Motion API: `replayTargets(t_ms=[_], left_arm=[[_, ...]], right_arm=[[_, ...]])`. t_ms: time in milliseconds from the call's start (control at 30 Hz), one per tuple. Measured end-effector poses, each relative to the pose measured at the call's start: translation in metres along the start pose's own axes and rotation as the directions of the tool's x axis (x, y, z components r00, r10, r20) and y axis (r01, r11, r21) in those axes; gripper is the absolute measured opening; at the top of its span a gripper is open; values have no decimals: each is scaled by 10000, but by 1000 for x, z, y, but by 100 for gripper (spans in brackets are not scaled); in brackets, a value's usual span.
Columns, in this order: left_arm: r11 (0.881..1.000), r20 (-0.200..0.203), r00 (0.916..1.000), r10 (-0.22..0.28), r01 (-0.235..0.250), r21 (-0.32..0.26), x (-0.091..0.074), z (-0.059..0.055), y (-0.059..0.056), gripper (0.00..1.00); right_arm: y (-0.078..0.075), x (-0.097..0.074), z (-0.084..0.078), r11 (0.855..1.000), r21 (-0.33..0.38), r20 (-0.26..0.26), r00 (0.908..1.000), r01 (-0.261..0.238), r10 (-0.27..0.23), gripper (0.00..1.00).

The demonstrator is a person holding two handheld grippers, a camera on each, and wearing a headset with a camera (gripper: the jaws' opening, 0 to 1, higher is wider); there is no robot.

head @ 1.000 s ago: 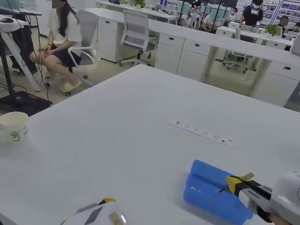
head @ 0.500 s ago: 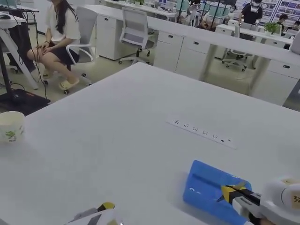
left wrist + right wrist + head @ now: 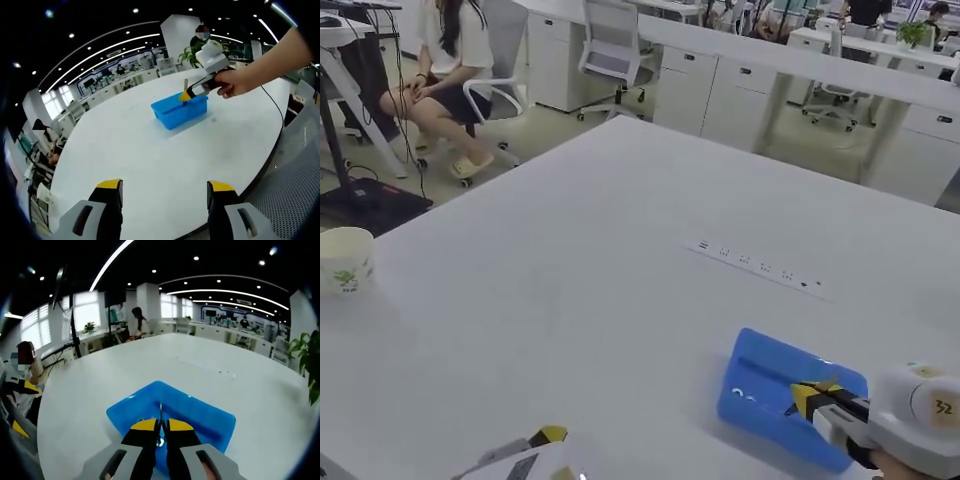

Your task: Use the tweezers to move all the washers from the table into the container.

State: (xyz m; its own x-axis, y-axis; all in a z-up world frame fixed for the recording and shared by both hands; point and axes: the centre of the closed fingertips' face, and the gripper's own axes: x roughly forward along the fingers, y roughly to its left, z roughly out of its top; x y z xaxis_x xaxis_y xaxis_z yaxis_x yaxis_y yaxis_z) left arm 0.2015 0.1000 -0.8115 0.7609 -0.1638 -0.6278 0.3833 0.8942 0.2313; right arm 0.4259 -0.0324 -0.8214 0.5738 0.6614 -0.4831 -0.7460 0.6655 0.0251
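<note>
Right gripper (image 3: 160, 424): jaws pinched almost together on the tweezers (image 3: 160, 412), which stick out forward as a thin strip. It hangs over the blue container (image 3: 750, 345), tips pointing down inside the walls. Whether the tips carry a washer is too small to tell. Pale specks (image 3: 742, 397) on the container floor may be washers; not certain.

Left gripper (image 3: 165, 186): jaws wide apart, holding nothing, low at the near edge of the table (image 3: 570, 300), well apart from the container.

Judgement: this is the drop step.

To do it well:
- Bring the tips low inside the container, clear of the walls, before easing the squeeze; a washer let go from height could bounce out or roll over the rim.
- Ease the jaws only slightly, enough for the tweezers to spring open, not enough to lose them.
- Keep the tips pointing down so that the washer slides off rather than clinging.
- Lift straight up afterwards, so that the rim isn't knocked and the light container doesn't shift.
- The left gripper could steady the container if it slides.
</note>
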Motion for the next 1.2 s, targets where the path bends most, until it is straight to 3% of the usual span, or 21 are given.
replayTargets(t_ms=[533, 667, 1033, 1200], left_arm=[[10000, 38, 10000, 23, -23, -10, -1, 0, 1, 69], [10000, 19, 10000, 23, -23, 11, -1, 0, 1, 69], [10000, 184, 9998, 60, -60, 26, -2, 3, 1, 69], [10000, 238, 9997, 71, -72, 41, -2, 4, 1, 69]], right_arm=[[1, -2, 0, 9995, 314, -112, 9999, 14, -11, 3], [0, -9, 10, 9995, 322, 199, 9998, 34, -40, 3], [4, -50, 39, 9998, 176, 1106, 9938, 105, -124, 3], [11, -68, 43, 9998, 178, 1377, 9905, 46, -70, 3]])
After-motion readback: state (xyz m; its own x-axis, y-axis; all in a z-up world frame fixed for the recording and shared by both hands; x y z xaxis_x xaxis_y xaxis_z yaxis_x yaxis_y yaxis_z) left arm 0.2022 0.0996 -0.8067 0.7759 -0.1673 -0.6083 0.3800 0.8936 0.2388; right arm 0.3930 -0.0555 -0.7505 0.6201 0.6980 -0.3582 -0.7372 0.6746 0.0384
